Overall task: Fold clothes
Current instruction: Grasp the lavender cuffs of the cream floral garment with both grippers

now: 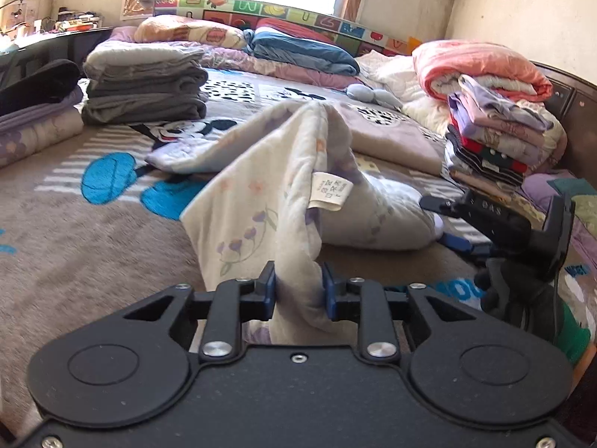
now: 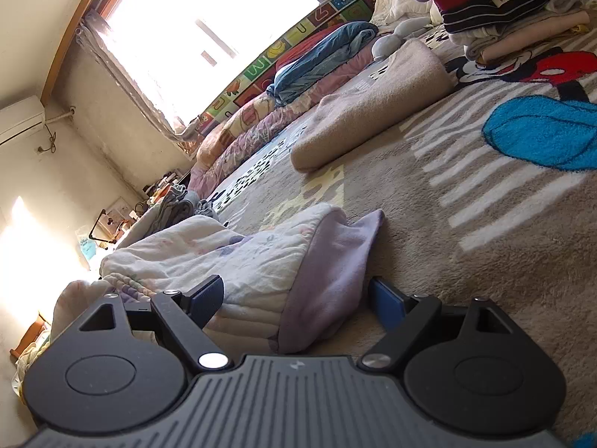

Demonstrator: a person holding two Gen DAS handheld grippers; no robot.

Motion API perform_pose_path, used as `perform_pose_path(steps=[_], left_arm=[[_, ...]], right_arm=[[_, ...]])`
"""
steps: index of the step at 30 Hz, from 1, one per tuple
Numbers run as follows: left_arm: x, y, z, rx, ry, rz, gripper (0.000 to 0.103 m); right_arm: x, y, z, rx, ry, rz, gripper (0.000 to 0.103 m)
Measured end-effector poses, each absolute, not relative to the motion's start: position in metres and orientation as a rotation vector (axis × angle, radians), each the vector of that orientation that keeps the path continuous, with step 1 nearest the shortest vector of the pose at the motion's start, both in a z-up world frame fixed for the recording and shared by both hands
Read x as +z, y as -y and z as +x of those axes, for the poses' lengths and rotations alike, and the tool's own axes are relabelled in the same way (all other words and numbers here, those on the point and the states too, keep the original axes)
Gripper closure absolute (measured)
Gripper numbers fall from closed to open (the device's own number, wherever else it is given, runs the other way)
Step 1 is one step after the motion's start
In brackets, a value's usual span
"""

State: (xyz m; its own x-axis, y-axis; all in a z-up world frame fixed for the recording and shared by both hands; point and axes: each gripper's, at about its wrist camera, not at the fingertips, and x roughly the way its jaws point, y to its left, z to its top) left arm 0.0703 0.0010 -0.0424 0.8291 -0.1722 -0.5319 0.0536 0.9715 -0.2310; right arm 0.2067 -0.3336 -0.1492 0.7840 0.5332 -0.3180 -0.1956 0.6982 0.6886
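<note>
A white floral garment (image 1: 268,171) with purple flowers and a white label (image 1: 330,196) lies on the grey cartoon blanket (image 1: 93,246). My left gripper (image 1: 300,291) is shut on a bunched part of it and holds that part lifted. In the right wrist view the same garment (image 2: 238,261), with a lilac cuff (image 2: 335,272), lies between the fingers of my right gripper (image 2: 298,300), which is open and tilted low over the blanket (image 2: 466,261). The right gripper also shows in the left wrist view (image 1: 500,224), at the garment's right end.
A stack of folded grey clothes (image 1: 145,86) stands at the back left. A stack of folded colourful clothes (image 1: 500,138) stands at the right, also in the right wrist view (image 2: 515,3). A folded beige blanket (image 2: 377,100) lies behind the garment. Pillows and quilts (image 1: 298,52) line the headboard.
</note>
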Motion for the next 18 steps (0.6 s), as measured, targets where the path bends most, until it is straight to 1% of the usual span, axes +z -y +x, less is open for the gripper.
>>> perform_pose_path(steps=[4,7,11,12,13,14,15,18], left_arm=[[-0.024,-0.043,0.082,-0.084,-0.564,-0.3,0.085],[-0.014,-0.069,0.097,-0.03,-0.531,-0.306,0.086],[-0.018,-0.094,0.132,0.055,-0.506,-0.216,0.086],[-0.021,-0.099,0.143,0.082,-0.494,-0.185,0.085],[-0.025,-0.104,0.152,0.115,-0.488,-0.161,0.071],[-0.029,-0.107,0.16,0.155,-0.49,-0.142,0.053],[-0.03,-0.113,0.164,0.197,-0.485,-0.14,0.048],[-0.022,-0.121,0.144,0.224,-0.415,-0.186,0.047]], right_arm=[[-0.149,0.333,0.207,0.458,-0.545,0.69,0.018],[-0.148,0.331,0.207,0.491,-0.552,0.695,0.019],[-0.149,0.333,0.207,0.518,-0.556,0.724,0.034],[-0.149,0.333,0.208,0.523,-0.556,0.731,0.035],[-0.149,0.334,0.208,0.528,-0.556,0.739,0.035],[-0.149,0.334,0.208,0.531,-0.556,0.745,0.035],[-0.149,0.335,0.209,0.531,-0.558,0.751,0.035],[-0.149,0.336,0.208,0.528,-0.569,0.765,0.035]])
